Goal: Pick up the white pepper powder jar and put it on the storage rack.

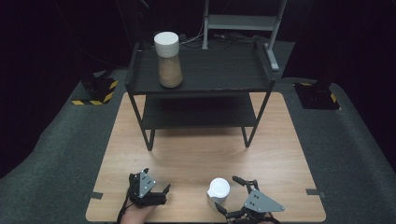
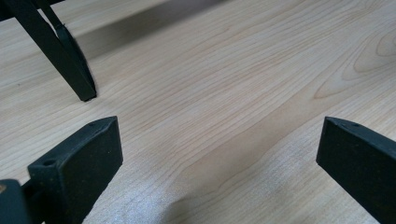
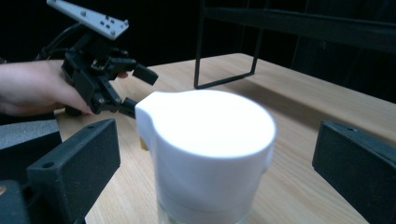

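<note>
A jar with a white lid (image 1: 219, 188) stands near the table's front edge, right of centre. My right gripper (image 1: 230, 195) is open, one jaw on each side of that jar (image 3: 210, 154), with gaps on both sides and no contact. A second white-lidded jar (image 1: 168, 59), holding brownish contents, stands on the left of the black shelf's top tier (image 1: 219, 70). My left gripper (image 1: 164, 193) rests open at the front left over bare wood (image 2: 219, 140). It also shows, held by a hand, in the right gripper view (image 3: 105, 70).
The black two-tier shelf stands at the far half of the wooden table (image 1: 196, 154); one of its legs (image 2: 70, 60) is ahead of the left gripper. Grey carpet (image 1: 56, 154) surrounds the table. Black and yellow floor bases (image 1: 95, 91) sit behind.
</note>
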Motion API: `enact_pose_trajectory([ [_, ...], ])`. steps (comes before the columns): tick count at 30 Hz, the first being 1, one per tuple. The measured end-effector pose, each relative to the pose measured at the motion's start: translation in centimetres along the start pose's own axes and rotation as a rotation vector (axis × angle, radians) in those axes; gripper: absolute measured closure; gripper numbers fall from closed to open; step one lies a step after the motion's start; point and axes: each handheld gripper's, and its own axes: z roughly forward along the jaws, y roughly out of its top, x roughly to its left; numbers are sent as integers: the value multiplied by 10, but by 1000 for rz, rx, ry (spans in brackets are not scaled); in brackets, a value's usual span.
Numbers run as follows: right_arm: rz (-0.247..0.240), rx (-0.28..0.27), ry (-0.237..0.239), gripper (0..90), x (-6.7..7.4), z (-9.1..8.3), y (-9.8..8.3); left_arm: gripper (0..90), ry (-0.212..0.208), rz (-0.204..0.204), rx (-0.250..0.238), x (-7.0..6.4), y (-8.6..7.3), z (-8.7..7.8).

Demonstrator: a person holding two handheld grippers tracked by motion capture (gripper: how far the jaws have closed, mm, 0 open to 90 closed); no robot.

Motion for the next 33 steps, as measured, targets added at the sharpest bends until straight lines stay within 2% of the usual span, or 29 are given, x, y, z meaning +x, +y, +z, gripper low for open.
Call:
enact_pose_trajectory([
  [9,21,49,-13,9,4,11,-6,7,2,-1,-1,0,0,0],
  [14,41,54,-13,15,3,13,-11,7,3,-2,0,0,0,0],
  [22,91,47,-8,124,0,15,-18,7,3,-5,-2,0,0,0],
  [33,98,28,30,253,-7,19,-29,7,2,-10,-1,1,0,0],
])
